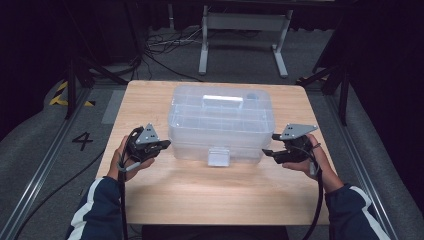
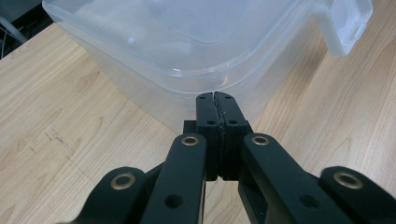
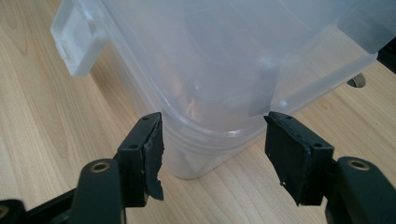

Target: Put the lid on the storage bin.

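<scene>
At the middle of the high view, on the light wooden table (image 1: 210, 197), sits the clear plastic storage box (image 1: 221, 117), its lid on, a white handle (image 1: 222, 101) lying flat on top and the front latch (image 1: 218, 156) hanging at the lower edge of the box toward us; through the lid we make out a grid of compartments, though we cannot tell whether anything lies in them. Our left gripper (image 1: 162, 145) rests at the lower left corner of the box with its jaws pressed together on nothing, and in the left gripper view the closed tips (image 2: 217, 100) stand just at the rounded corner of the box (image 2: 187, 51), near enough that we cannot say whether they touch it. Our right gripper (image 1: 269, 152) waits at the lower right corner with its jaws apart; in the right gripper view the two pads (image 3: 152, 149) straddle that corner of the box (image 3: 243, 70) without pressing on it, and the latch (image 3: 77, 39) shows in the upper left of that frame. We judge the work to be at its very start: both grippers are brought up to the box, but nothing is gripped, the latch looks untouched and the lid is not lifted, so the unlatching and opening, or any shifting of the box, remains to be done
</scene>
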A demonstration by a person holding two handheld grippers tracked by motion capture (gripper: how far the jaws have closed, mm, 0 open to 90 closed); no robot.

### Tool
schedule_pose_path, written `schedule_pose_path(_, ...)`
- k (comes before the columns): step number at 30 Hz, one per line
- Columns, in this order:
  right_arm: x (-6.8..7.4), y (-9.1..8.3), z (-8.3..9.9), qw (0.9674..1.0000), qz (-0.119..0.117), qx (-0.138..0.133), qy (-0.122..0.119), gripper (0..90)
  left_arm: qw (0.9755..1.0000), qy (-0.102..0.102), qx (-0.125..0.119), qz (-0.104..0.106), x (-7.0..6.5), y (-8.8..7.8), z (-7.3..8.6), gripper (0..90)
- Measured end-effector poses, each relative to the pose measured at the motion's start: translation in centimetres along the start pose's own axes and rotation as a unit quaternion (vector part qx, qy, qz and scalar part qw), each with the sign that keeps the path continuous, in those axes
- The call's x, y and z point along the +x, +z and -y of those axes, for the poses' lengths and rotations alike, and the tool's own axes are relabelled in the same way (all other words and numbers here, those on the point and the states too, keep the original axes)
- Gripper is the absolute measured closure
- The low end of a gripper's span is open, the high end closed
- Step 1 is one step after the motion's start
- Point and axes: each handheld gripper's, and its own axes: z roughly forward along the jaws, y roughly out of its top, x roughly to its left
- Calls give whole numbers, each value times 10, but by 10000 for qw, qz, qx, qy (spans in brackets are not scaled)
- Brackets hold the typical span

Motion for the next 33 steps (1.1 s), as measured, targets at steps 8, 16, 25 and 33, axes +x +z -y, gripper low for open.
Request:
schedule_pose_path(8,0,2,2,9999,-3,109,-7,377,10000,-52,-9,-32,3,0,4,842)
schedule_pose_path(16,-3,4,4,9999,-62,111,66,354,9993,-11,368,-50,6,17,11,769)
schedule_pose_path(25,-5,2,7,9999,81,55,56,410,9991,-8,374,176,2,29,14,758)
schedule_pose_path(33,-4,1,4,9999,114,84,11,416,9991,137,373,146,-2,24,11,742)
